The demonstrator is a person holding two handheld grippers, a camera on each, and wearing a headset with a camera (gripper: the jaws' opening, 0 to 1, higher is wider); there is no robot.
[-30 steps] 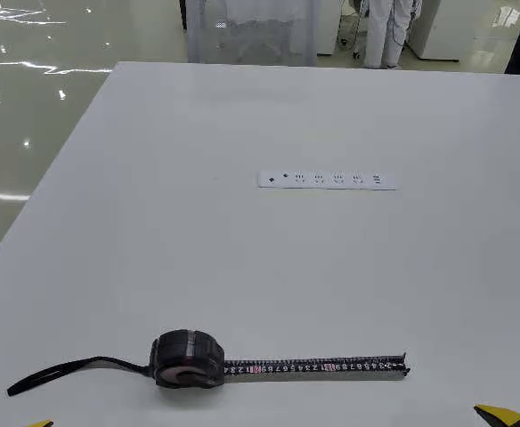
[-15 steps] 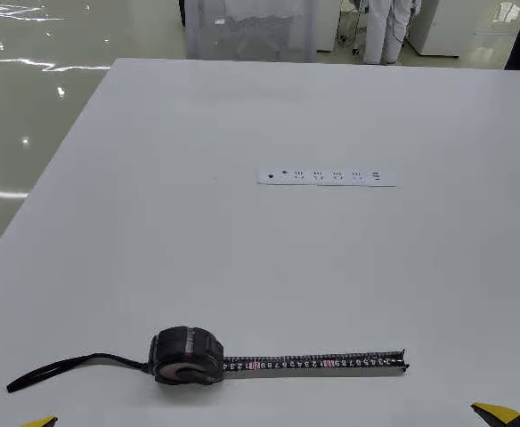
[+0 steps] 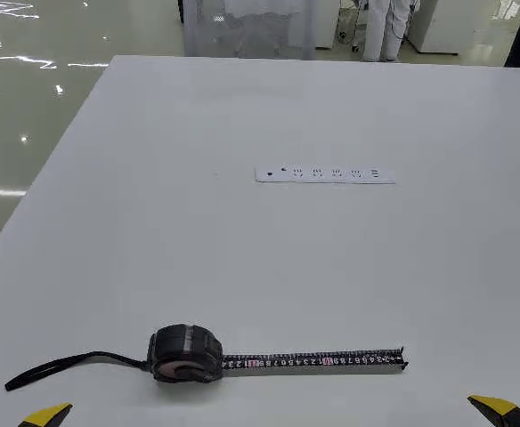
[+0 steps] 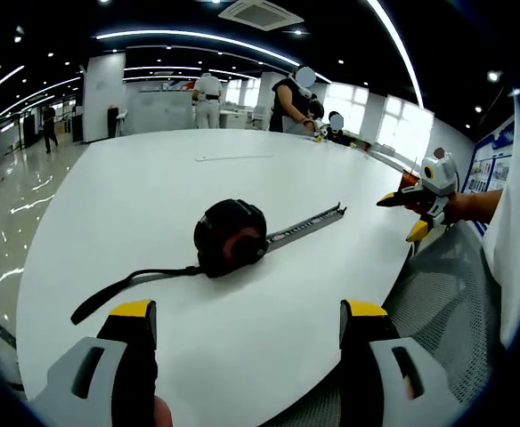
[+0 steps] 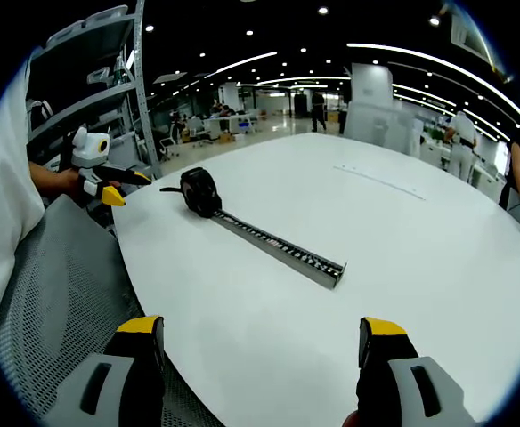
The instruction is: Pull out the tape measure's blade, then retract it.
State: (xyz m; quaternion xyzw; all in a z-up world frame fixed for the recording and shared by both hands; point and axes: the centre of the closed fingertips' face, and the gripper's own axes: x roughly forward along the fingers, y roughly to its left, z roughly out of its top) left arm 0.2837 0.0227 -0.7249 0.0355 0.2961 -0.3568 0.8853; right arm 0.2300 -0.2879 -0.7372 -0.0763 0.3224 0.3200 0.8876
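While the tape measure (image 3: 186, 354) sits close to the near edge of the desk (image 3: 242, 249), its blade (image 3: 318, 360) is drawn out to the right and lies along the surface; its black strap (image 3: 64, 366) trails left. The left tool (image 4: 247, 311) and right tool (image 5: 262, 326) are held off the near edge, one on each side, each with jaws apart and gripping nothing. A white power strip (image 3: 324, 174) lies farther back, well apart.

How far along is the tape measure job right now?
Done: the blade lies pulled out of the tape measure across the table. In hand: nothing; the left gripper and right gripper are both open, apart from it. Left: retracting the blade.
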